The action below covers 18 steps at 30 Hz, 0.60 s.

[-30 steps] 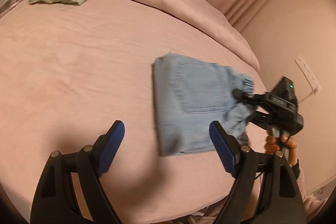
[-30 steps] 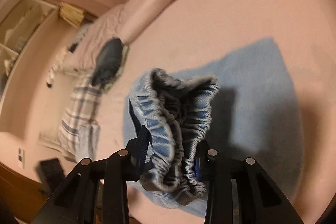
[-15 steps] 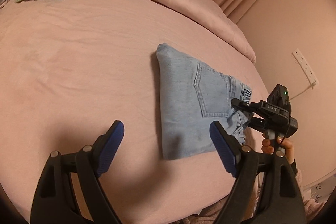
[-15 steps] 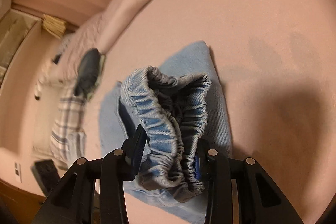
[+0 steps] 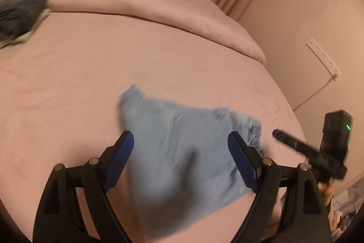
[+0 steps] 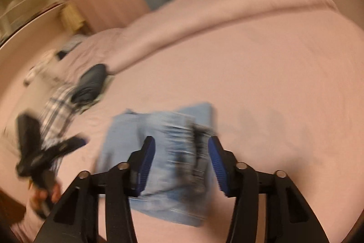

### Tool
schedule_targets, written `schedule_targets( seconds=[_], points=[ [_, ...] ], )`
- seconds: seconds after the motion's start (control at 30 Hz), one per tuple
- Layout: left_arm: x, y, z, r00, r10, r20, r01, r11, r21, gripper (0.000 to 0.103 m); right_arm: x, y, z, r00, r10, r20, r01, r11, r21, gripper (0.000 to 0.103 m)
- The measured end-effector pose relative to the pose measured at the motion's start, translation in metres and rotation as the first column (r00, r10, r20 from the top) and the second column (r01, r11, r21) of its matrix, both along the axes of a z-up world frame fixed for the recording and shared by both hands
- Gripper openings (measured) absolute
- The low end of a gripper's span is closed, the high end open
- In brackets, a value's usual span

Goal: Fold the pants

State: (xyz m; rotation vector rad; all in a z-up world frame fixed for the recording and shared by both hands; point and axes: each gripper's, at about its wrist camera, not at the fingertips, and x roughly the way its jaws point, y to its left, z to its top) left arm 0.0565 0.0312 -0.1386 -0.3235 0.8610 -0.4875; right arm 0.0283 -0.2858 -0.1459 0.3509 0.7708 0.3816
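Pants (image 5: 182, 152): lay folded into a light blue bundle on the pink bed (image 5: 113, 65), near its front edge; blurred in both views, gathered waistband toward the right side.
Left gripper (image 5: 179, 152): spread wide above the bundle, pinching nothing.
Right gripper (image 6: 180, 158): spread as well, fingers apart over the waistband end, no cloth between them.
Step in hand: judged the last one, letting go and tidying the bundle.
Doing it well: best lifted straight up and clear, so that no fingertip snags the elastic and drags the top layer open; a light press on the upper fold if it springs.
Around: dark folded clothes (image 5: 20, 10) well apart at the far left, beside plaid cloth (image 6: 54, 111); rolled pink duvet (image 5: 159, 3) behind; wall socket strip (image 5: 323, 58) with cord.
In the way: nothing near the bundle, only the bed edge close by.
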Motion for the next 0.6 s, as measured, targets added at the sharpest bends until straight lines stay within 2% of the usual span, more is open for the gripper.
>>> schedule_targets(
  seconds=[0.1,0.17,0.27,0.3,0.37,0.47,0.6],
  points=[
    [0.035,-0.022,-0.011,0.999,-0.027,-0.037,0.027,1.000,-0.006,0.085,0.002,0.026,0.003,0.996,0.091,0.024,-0.090,0.995,-0.043,0.044],
    [0.052,-0.035,-0.025,0.997,-0.027,-0.070,0.030,0.998,0.046,0.083,0.008,0.044,-0.010,0.993,0.120,-0.007,-0.120,0.986,-0.119,0.041],
    [0.070,-0.054,-0.062,0.984,-0.051,-0.171,0.077,0.986,0.147,0.082,0.010,0.059,-0.042,0.990,0.120,-0.077,-0.136,0.956,-0.261,0.040],
    [0.070,-0.060,-0.064,0.988,-0.063,-0.142,0.090,0.978,0.188,0.084,0.008,0.059,-0.046,0.990,0.123,-0.072,-0.138,0.950,-0.279,0.040],
    [0.070,-0.065,-0.062,0.987,-0.072,-0.141,0.102,0.970,0.220,0.086,0.004,0.061,-0.048,0.990,0.129,-0.057,-0.140,0.939,-0.315,0.040],
    [0.077,-0.060,-0.059,0.981,-0.072,-0.178,0.106,0.977,0.187,0.088,0.010,0.058,-0.044,0.988,0.132,-0.080,-0.150,0.943,-0.296,0.040],
    [0.067,-0.040,-0.039,0.987,-0.056,-0.148,0.074,0.990,0.117,0.087,0.007,0.038,-0.025,0.987,0.137,-0.084,-0.150,0.973,-0.173,0.040]
  ],
)
